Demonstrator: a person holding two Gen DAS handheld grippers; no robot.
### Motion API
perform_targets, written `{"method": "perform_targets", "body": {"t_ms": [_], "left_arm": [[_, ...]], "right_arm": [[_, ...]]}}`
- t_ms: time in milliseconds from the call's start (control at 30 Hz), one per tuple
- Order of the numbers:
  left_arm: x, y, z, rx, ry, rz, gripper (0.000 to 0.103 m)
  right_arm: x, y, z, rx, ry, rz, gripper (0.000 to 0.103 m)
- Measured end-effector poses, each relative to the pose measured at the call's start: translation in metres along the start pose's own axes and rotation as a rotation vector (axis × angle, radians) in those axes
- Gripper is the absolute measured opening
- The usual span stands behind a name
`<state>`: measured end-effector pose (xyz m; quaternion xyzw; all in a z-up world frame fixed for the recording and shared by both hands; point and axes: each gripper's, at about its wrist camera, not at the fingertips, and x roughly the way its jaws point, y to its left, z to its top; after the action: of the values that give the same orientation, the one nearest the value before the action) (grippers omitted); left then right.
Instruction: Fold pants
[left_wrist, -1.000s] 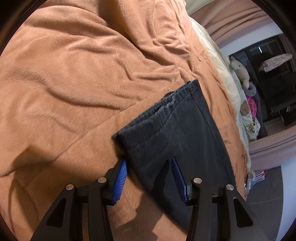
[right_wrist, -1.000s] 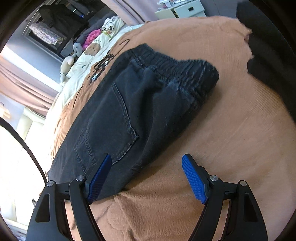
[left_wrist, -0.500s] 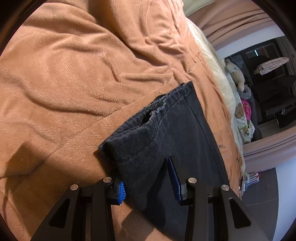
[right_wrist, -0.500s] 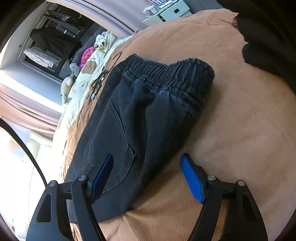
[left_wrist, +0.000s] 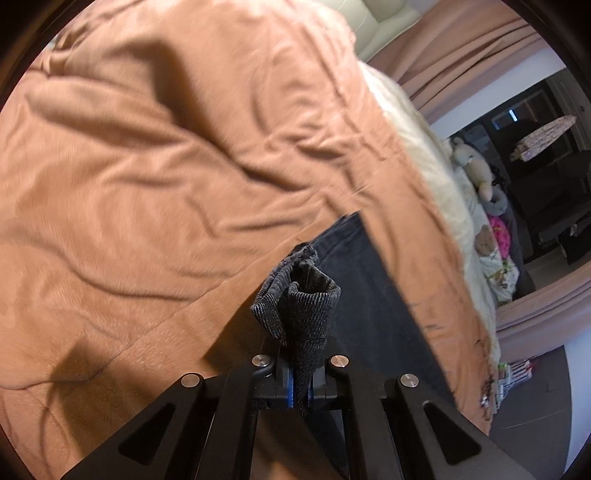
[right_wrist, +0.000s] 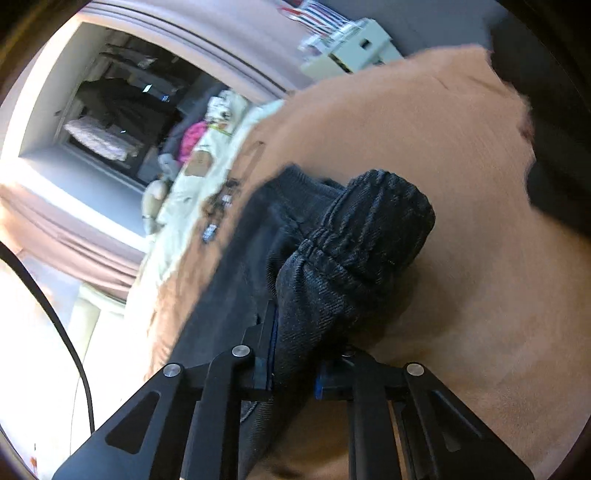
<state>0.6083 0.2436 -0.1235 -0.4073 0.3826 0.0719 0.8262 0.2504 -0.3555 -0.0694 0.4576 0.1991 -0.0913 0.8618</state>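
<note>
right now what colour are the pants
Dark charcoal, near-black denim pants, clearest in the right wrist view.

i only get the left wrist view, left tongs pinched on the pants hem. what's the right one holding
Observer: The right tongs have just closed on the elastic waistband of the black pants.
Operator: waistband flat or bunched
Observer: Bunched, humped up over the brown blanket.
Operator: anything past that end of the bed
Observer: A white drawer unit beyond the blanket's edge.
</note>
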Motion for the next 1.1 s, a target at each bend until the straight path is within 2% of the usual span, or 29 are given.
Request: {"method": "perform_targets", "body": {"t_ms": [233,367,667,1100], "left_arm": [[-0.043,-0.031,0.021,0.034,-0.054,-0.035,0.003],[-0.069,-0.028,0.027,0.028,-0.071,-0.034,0.003],[-0.131,0.017,0.021,0.017,-0.07,-0.013,0.004],[-0.205,0.091,-0.021,-0.027,-0.059,-0.003,0.004]], "right_arm": [[-0.031,0.033,0.002,-0.045,0.012,0.041,0.01],[-0.054,0.03,-0.001,-0.05,0.024,0.06,0.01],[-0.059,0.028,0.009,-0.034,0.101,0.064,0.01],[-0.093,0.03,0.006,-0.046,0.145,0.054,0.01]]}}
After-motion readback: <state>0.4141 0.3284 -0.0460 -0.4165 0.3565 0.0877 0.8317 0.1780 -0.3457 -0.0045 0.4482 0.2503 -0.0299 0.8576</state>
